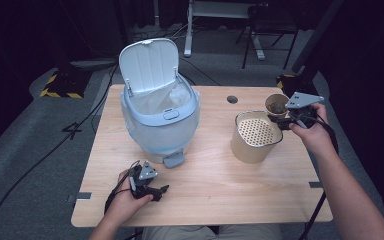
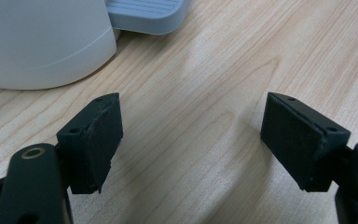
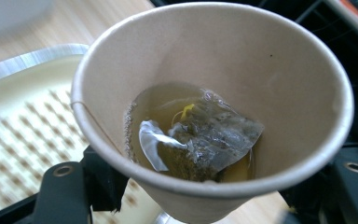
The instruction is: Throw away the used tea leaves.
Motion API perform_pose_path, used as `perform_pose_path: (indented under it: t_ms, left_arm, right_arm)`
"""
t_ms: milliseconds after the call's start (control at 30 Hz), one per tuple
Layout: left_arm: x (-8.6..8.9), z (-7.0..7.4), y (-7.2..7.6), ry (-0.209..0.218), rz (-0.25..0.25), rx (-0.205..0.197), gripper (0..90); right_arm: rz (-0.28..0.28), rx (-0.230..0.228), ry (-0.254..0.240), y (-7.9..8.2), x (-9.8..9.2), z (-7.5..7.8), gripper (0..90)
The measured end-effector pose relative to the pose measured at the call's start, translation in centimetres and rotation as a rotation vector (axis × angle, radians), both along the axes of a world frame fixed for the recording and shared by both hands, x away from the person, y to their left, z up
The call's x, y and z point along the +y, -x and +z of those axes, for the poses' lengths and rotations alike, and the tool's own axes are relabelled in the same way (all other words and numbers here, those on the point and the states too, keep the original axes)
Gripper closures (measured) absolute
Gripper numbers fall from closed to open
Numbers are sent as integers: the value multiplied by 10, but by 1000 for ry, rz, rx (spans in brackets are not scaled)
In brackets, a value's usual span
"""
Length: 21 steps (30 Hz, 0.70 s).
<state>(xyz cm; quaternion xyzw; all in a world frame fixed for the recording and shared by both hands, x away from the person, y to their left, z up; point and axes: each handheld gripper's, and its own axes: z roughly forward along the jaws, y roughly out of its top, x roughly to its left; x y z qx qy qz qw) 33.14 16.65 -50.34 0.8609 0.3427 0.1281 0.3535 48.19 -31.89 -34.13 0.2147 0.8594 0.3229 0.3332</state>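
Note:
My right gripper (image 1: 279, 119) is shut on a brown paper cup (image 1: 276, 104), held at the table's right side just behind a cream bucket (image 1: 255, 145) with a perforated strainer insert. In the right gripper view the cup (image 3: 214, 93) holds a little tea and a wet tea bag (image 3: 200, 140) between the jaws of my right gripper (image 3: 205, 196), with the strainer (image 3: 23, 121) behind it. My left gripper (image 1: 159, 192) rests low over the table's front left, open, nothing between its jaws (image 2: 191, 140).
A pale blue pedal bin (image 1: 160, 120) with a bag liner stands at the table's middle left, its lid (image 1: 147, 65) up. Its pedal (image 1: 174, 160) (image 2: 147, 14) points toward my left gripper. Bare wood table (image 1: 215, 185) lies between the hands.

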Motion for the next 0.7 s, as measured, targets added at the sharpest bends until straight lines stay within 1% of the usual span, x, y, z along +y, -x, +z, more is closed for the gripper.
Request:
perform_pose_path:
  t_ms: [33,67,167,267,300,333,367,400,433,467,500,533,567,633,667,700]
  left_arm:
    - [0,0,0,1,1,0,215]
    - [0,0,0,1,1,0,215]
    - [0,0,0,0,3,-2,216]
    - [0,0,1,1,5,0,215]
    - [0,0,1,1,5,0,215]
    - [0,0,1,0,6,0,215]
    - [0,0,1,0,6,0,215]
    - [0,0,1,0,6,0,215]
    - [0,0,1,0,6,0,215]
    - [0,0,1,1,6,0,215]
    - [0,0,1,1,6,0,215]
    - [0,0,1,0,5,0,216]
    - [0,0,1,1,6,0,215]
    - [0,0,1,1,6,0,215]
    - [0,0,1,1,6,0,215]
    - [0,0,1,1,6,0,215]
  right_arm:
    - [-2,-39,88,2,1,0,311]
    - [-2,-39,88,2,1,0,311]
    - [1,-93,215,7,5,0,311]
    - [4,-139,317,11,9,0,311]
    - [13,-153,358,12,10,0,311]
    - [11,-178,415,13,13,0,311]
    - [11,-178,415,13,13,0,311]
    - [8,-208,481,14,17,0,311]
    - [8,-208,481,14,17,0,311]
    - [15,-241,560,15,21,0,312]
    - [15,-241,560,15,21,0,312]
    - [20,-246,585,16,23,-1,312]
    - [15,-261,612,17,25,-1,313]
    - [17,-309,703,18,29,-3,313]
    - [17,-309,703,18,29,-3,313]
    - [10,-337,766,20,33,-6,313]
